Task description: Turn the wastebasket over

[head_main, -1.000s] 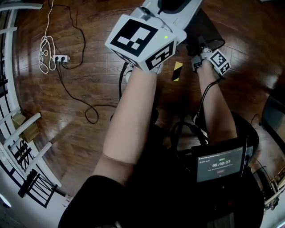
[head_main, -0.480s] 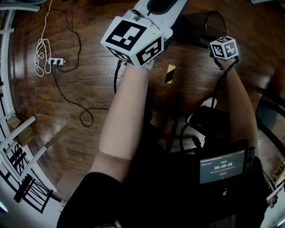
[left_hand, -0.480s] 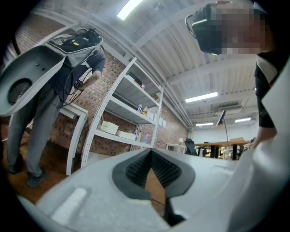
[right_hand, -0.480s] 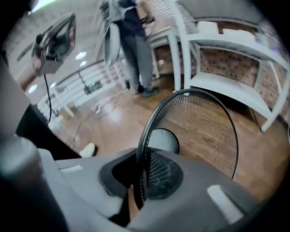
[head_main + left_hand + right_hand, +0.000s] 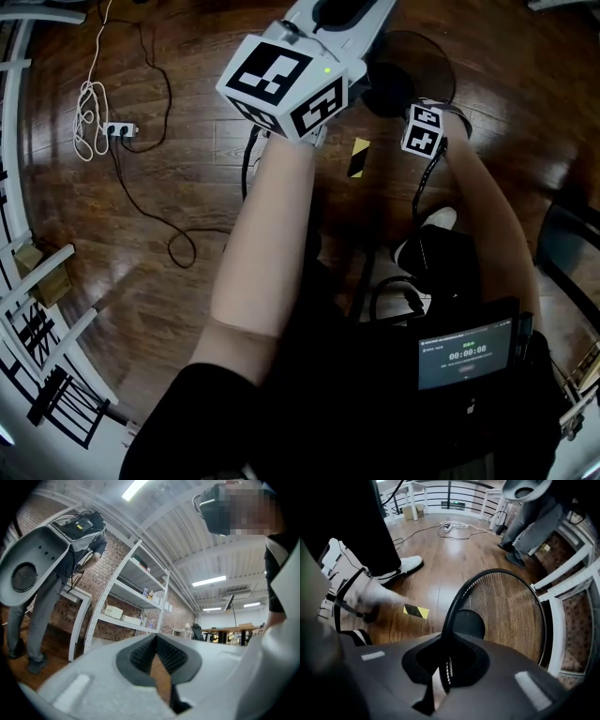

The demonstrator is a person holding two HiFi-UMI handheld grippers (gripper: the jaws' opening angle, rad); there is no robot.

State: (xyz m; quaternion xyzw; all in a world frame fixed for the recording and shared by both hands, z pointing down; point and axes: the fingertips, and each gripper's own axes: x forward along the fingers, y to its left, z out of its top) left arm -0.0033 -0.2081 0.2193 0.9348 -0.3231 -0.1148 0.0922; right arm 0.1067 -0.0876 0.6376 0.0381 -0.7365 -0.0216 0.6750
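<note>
Dark wood floor [image 5: 187, 281] fills the head view, with a white railing [image 5: 28, 309] curving along its left edge. In the left gripper view, white shelving [image 5: 131, 602] stands against a brick wall [image 5: 101, 581], and a bystander [image 5: 42, 602] in grey trousers stands to the left of it. The wearer's two bare forearms reach forward in the head view. The black mesh wastebasket [image 5: 417, 70] sits at the top right of that view, just past the right hand, with its mouth facing up. The right gripper view looks down into it: the round rim [image 5: 454, 602] curves up from the jaws, the solid base [image 5: 468, 623] shows at the bottom and the floorboards show through the mesh wall [image 5: 511, 611]. Whether it rests on the floor or is lifted I cannot tell. The left gripper [image 5: 156, 641] is raised well clear of the bin, its jaws closed together on nothing. The right gripper [image 5: 445, 663] points down, clamped on the near rim, which runs between its pads. A screen [image 5: 466, 352] glows at the wearer's waist. A white shoe [image 5: 436, 220] stands on the floor below the right arm. A power strip [image 5: 122, 124] with a coiled white cable [image 5: 92, 103] lies far left. A yellow-and-black tape strip [image 5: 356, 157] lies between the arms.
</note>
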